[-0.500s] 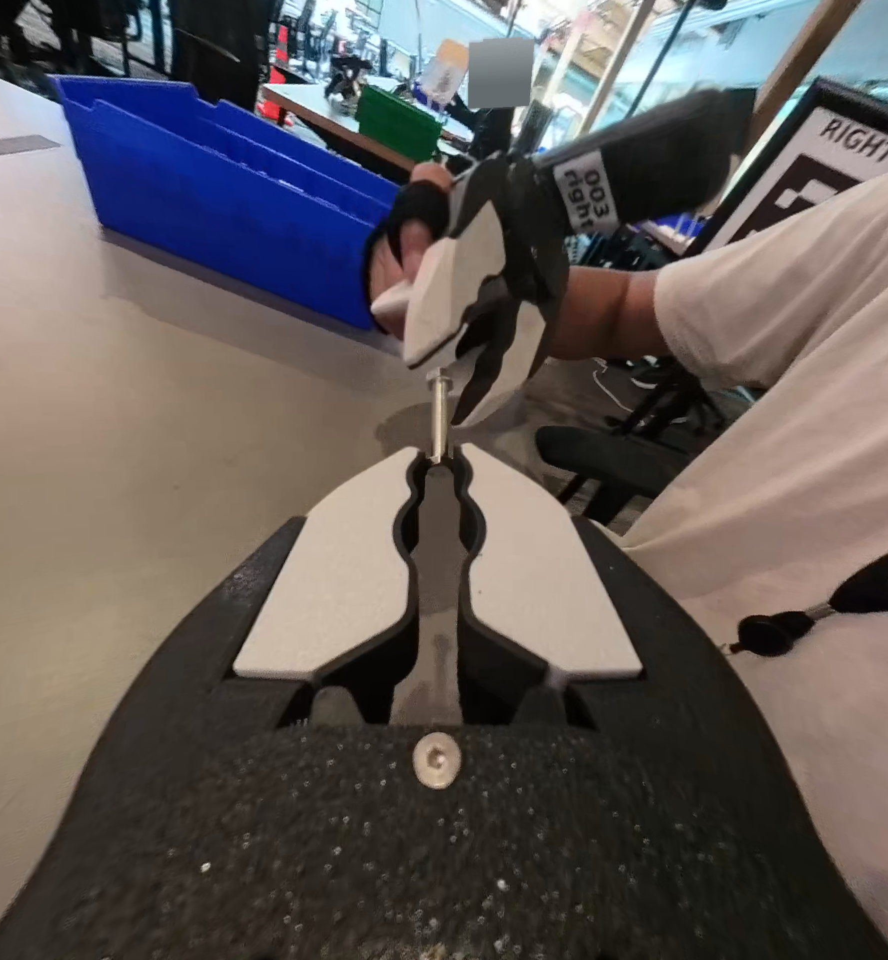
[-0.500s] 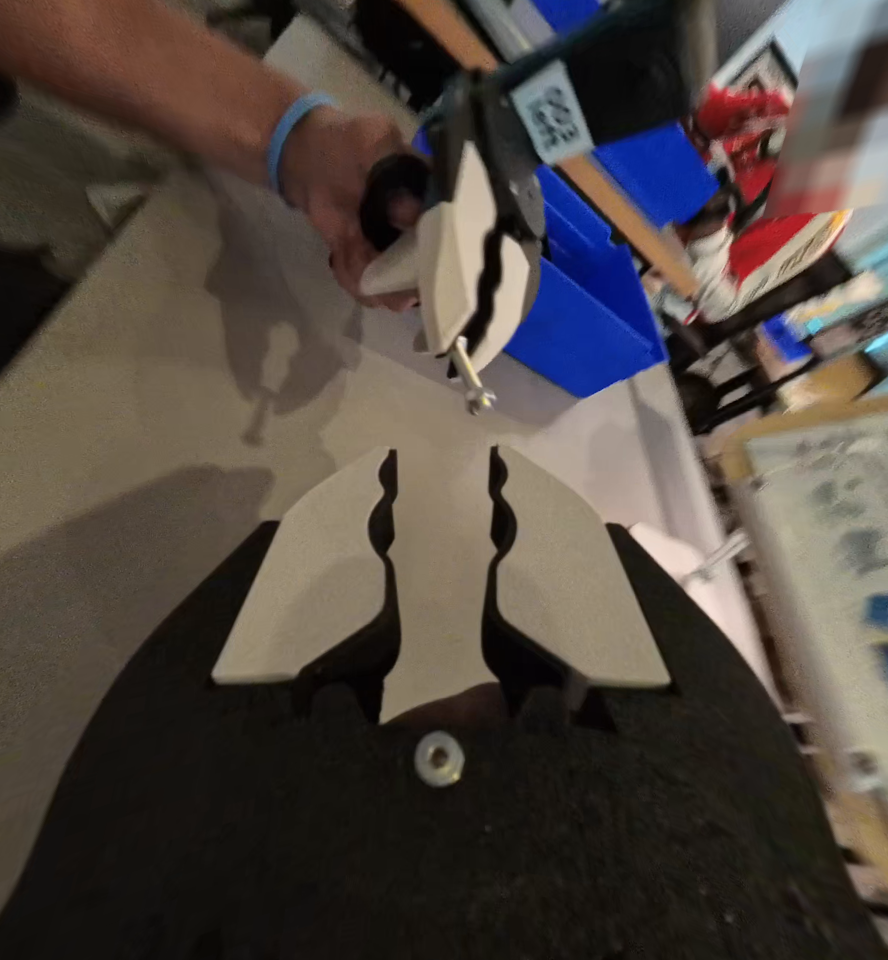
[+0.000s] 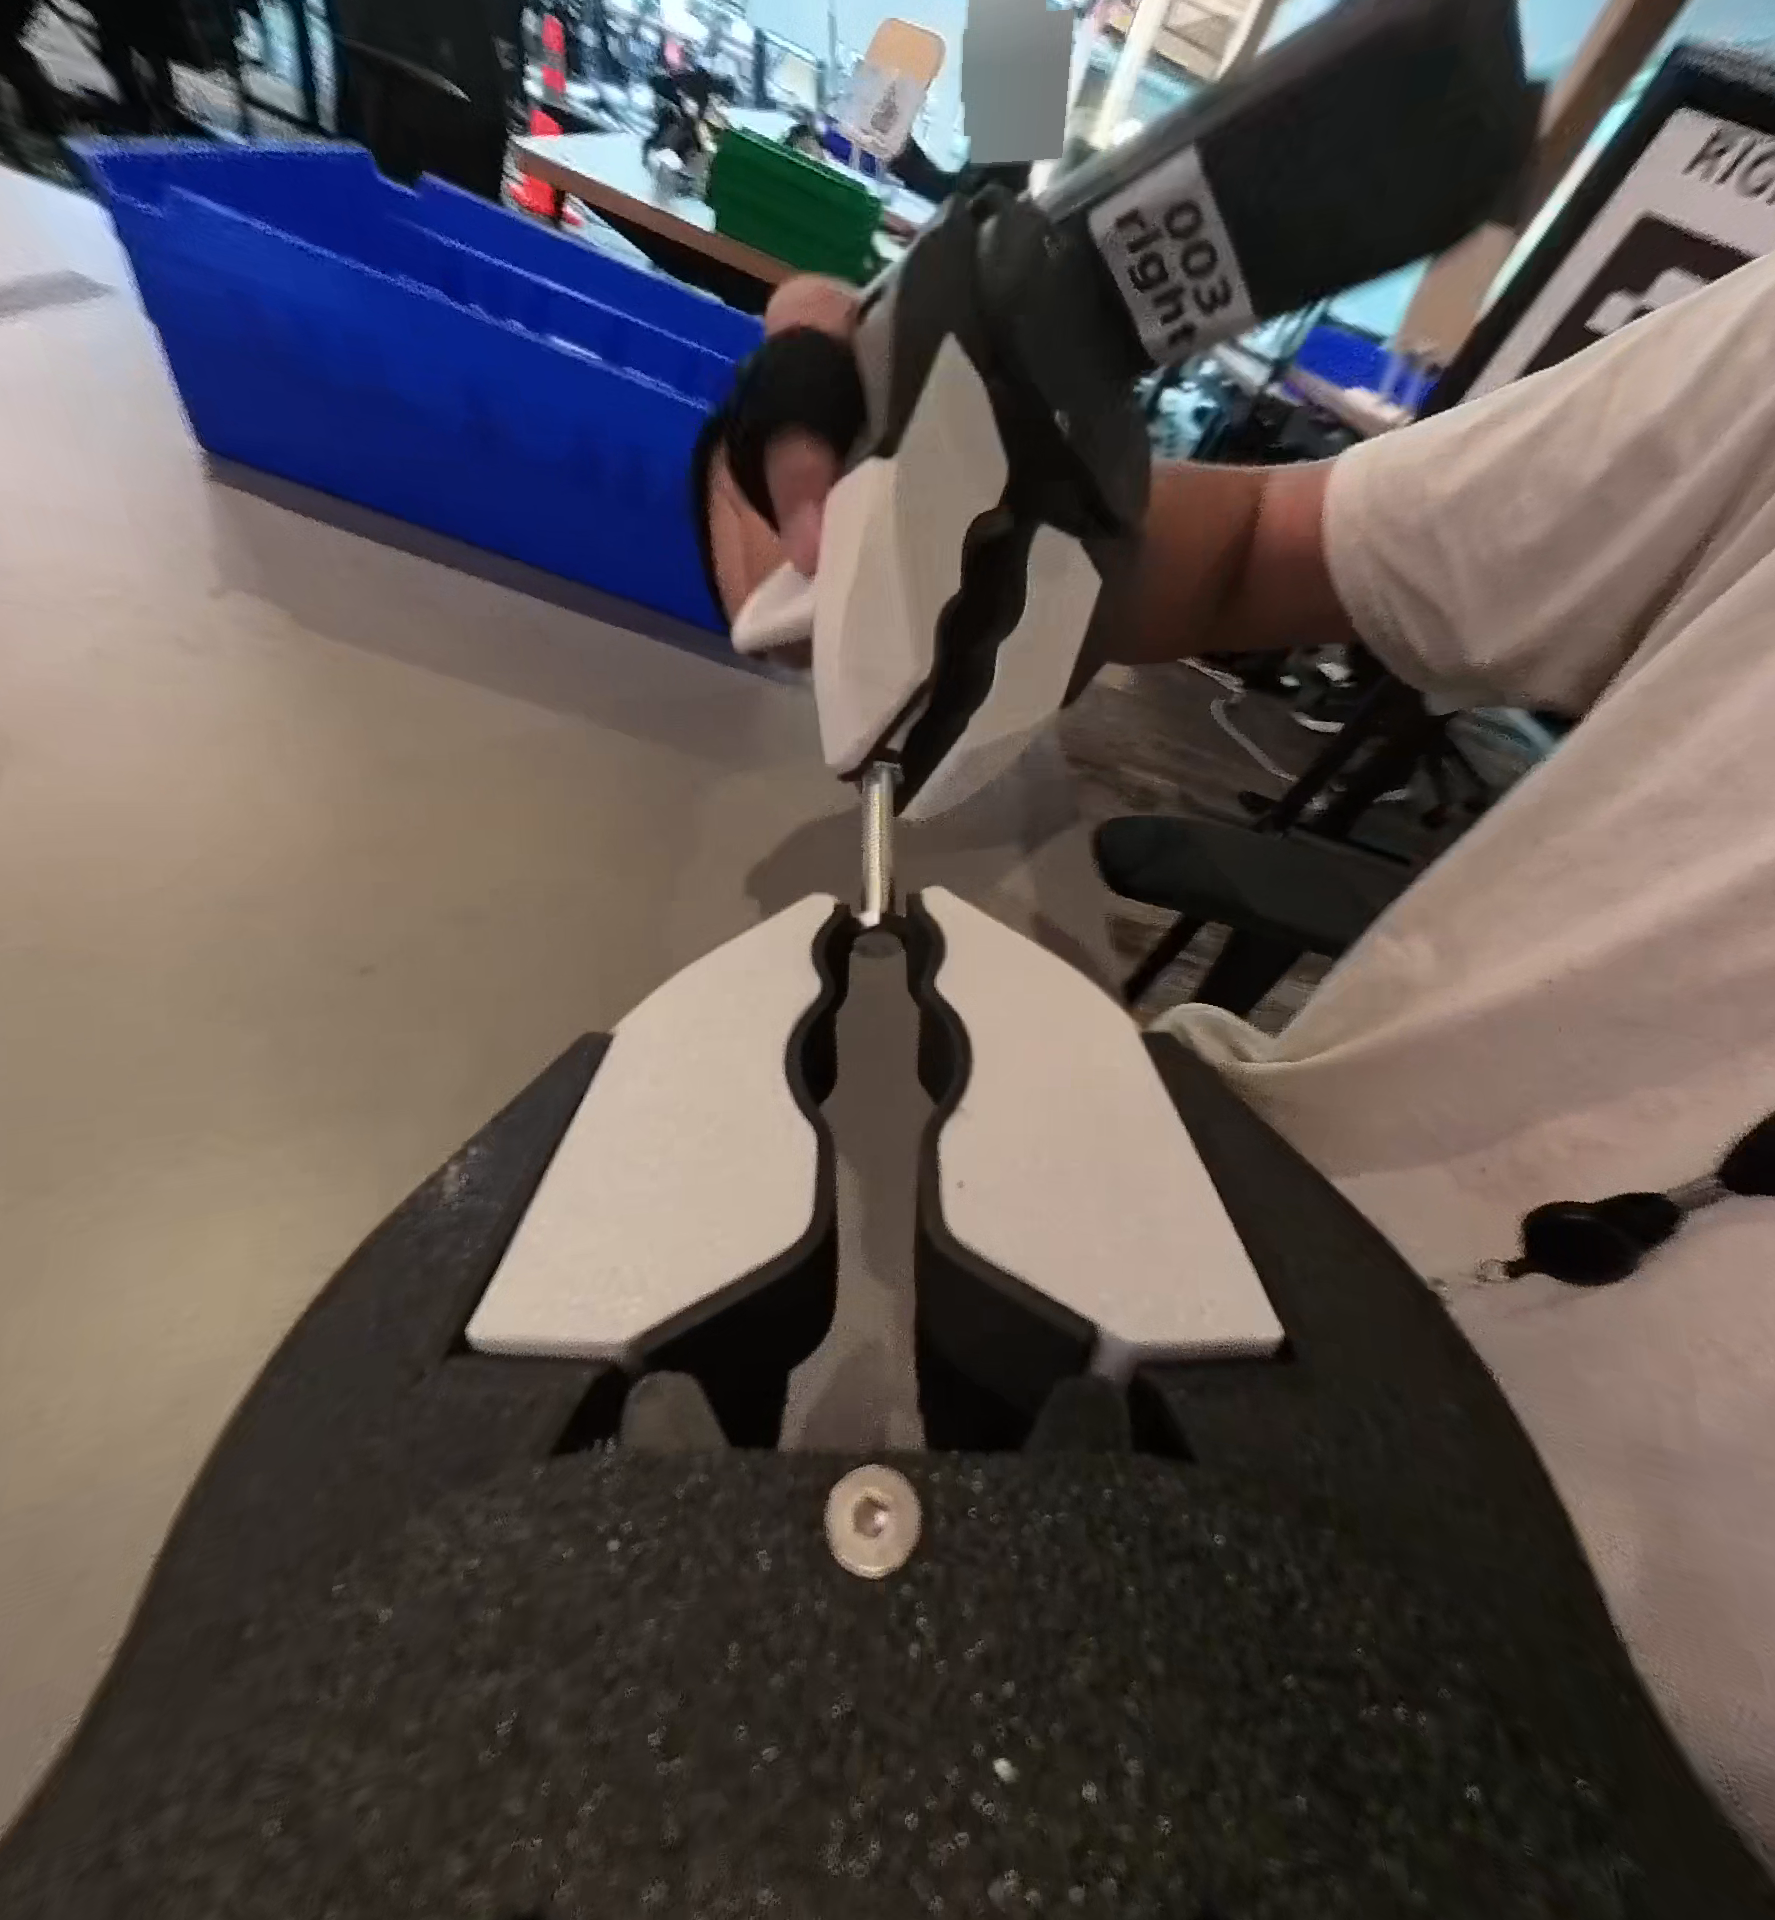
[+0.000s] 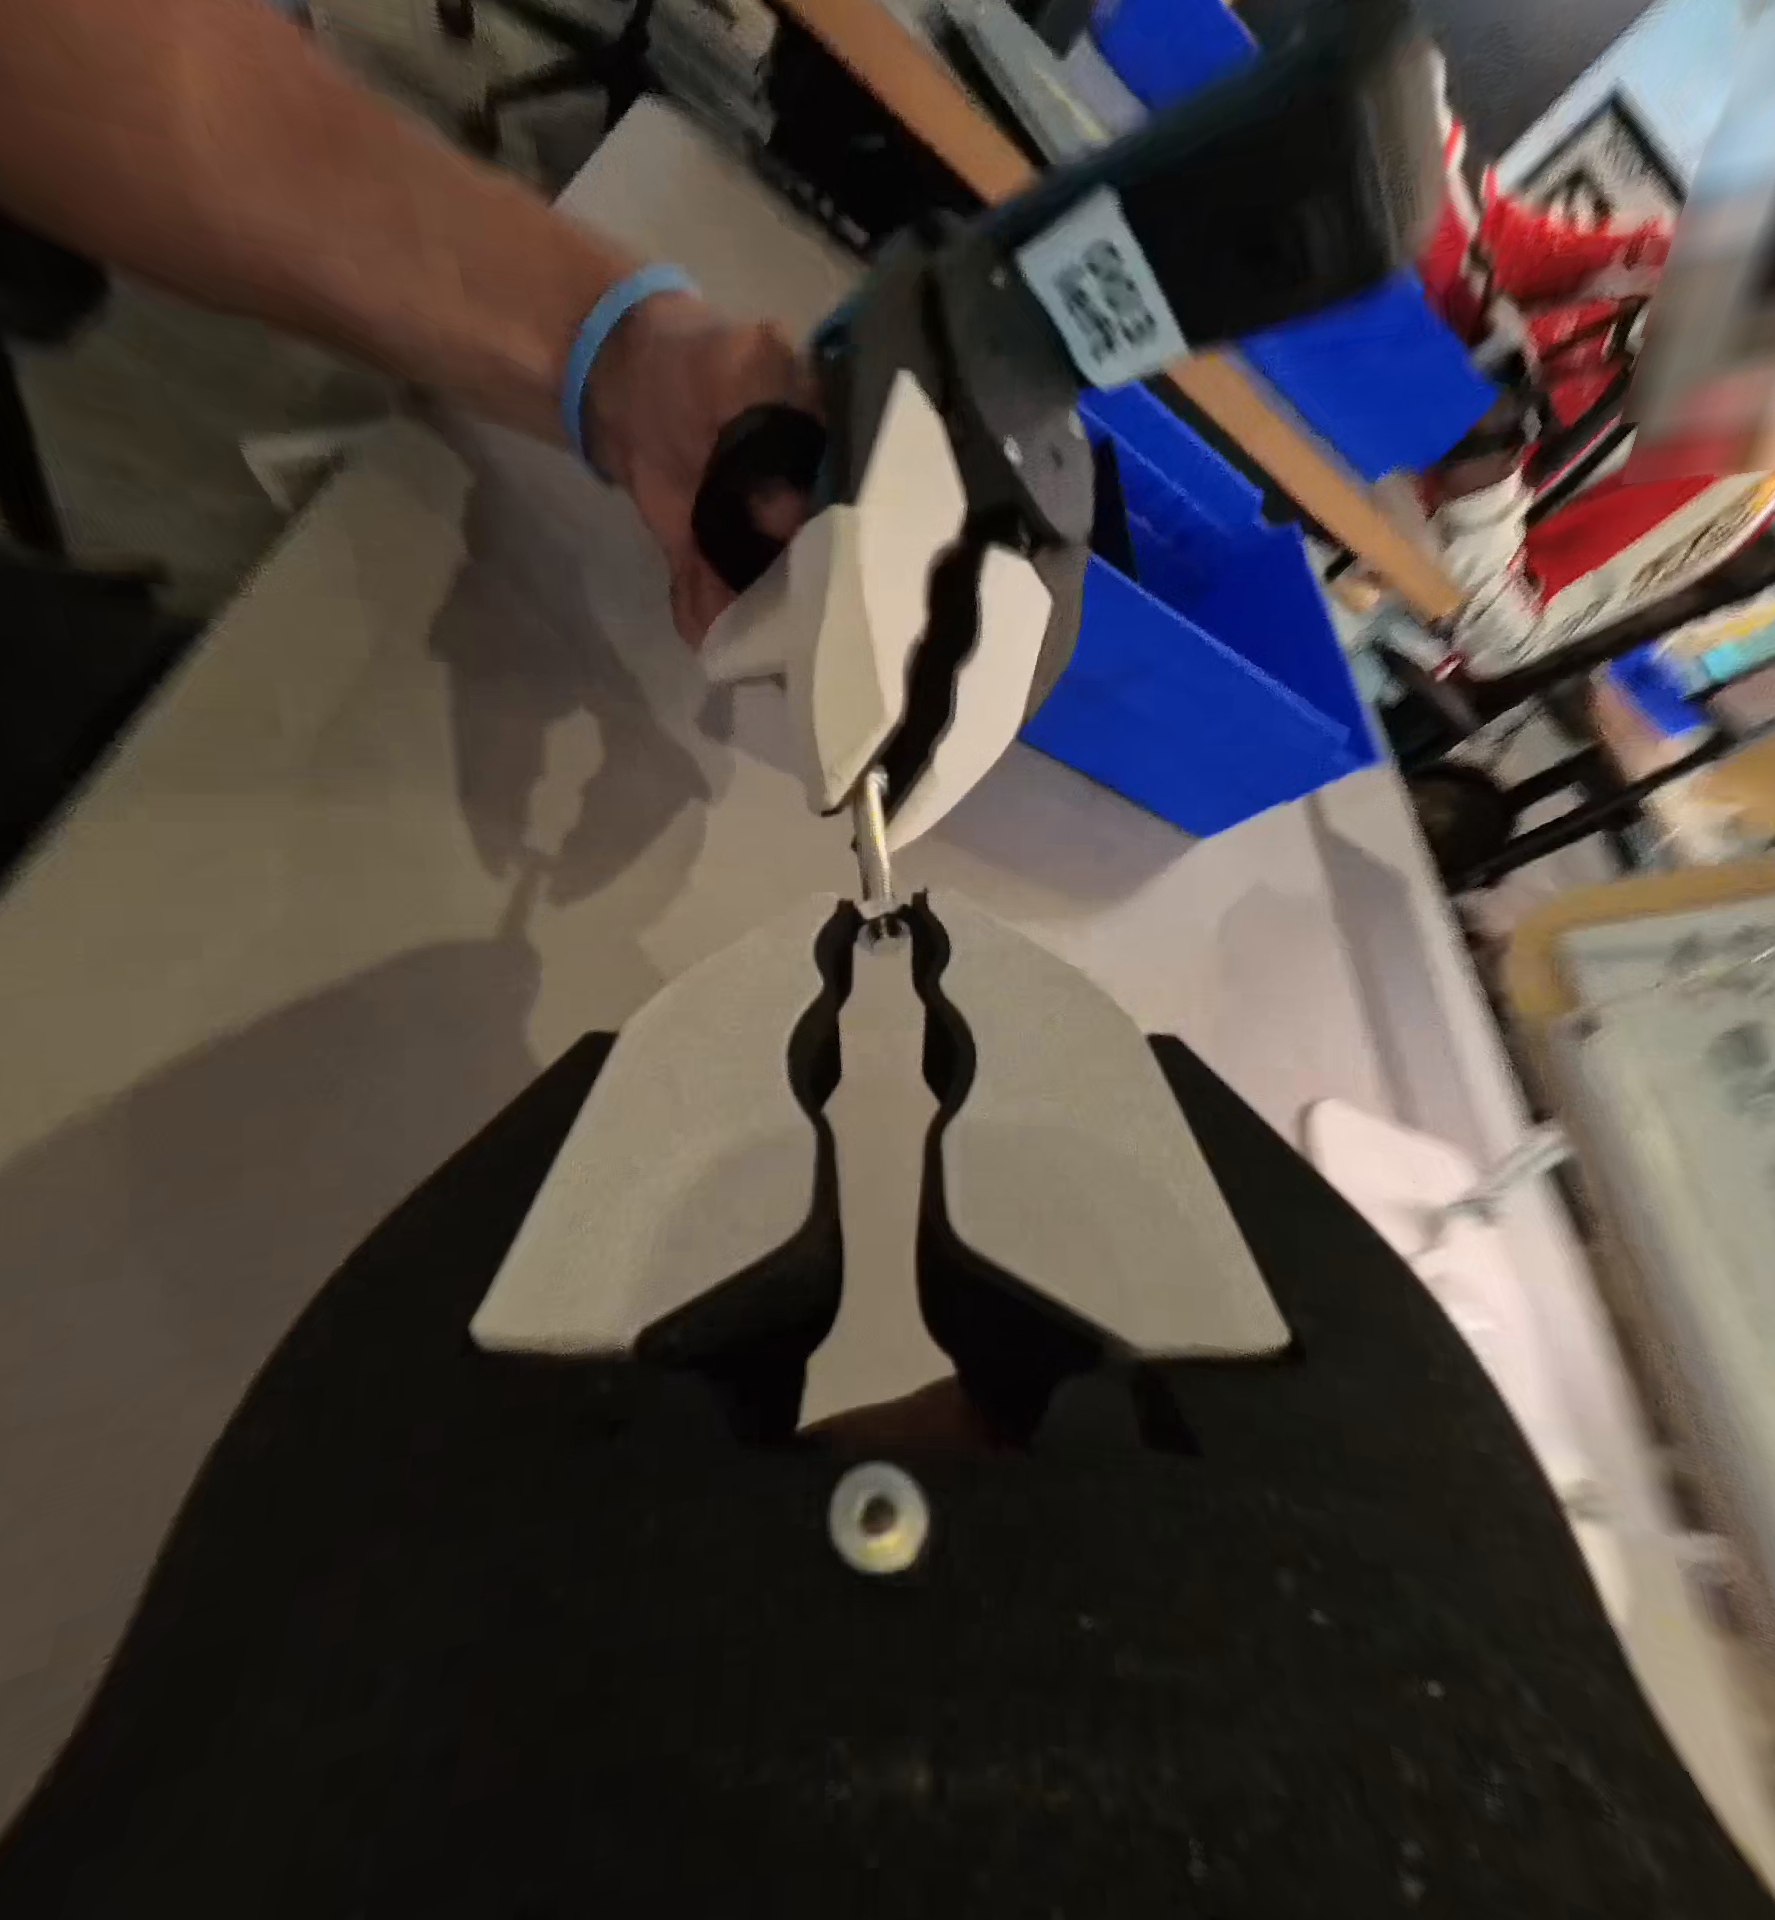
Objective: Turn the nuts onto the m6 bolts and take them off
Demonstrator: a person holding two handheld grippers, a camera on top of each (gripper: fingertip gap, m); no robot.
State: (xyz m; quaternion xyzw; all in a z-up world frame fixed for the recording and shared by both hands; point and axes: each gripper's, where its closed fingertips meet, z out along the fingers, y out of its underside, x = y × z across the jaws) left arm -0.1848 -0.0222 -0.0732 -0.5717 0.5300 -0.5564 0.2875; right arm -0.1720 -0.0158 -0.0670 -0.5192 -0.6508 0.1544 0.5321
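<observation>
In the left wrist view, the left gripper is nearest, its white fingers drawn in to a narrow slot and pinching the head end of a bolt right at their tips. The bolt runs straight on from that grip, its long axis pointing away and slightly up, held in the air above the pale table.

At its far end the right gripper comes down from the upper right, its fingers also nearly together around a small nut on the shank. The right wrist view shows the same line from the other side: the right gripper pinches the nut at its tips, and the bolt leads on to the left gripper beyond.

So the two grippers face each other along one axis, the bolt bridging them. The next twist probably depends on keeping both in line with the shank, or the thread may bind.

Farther back on the left stands a blue bin.
</observation>
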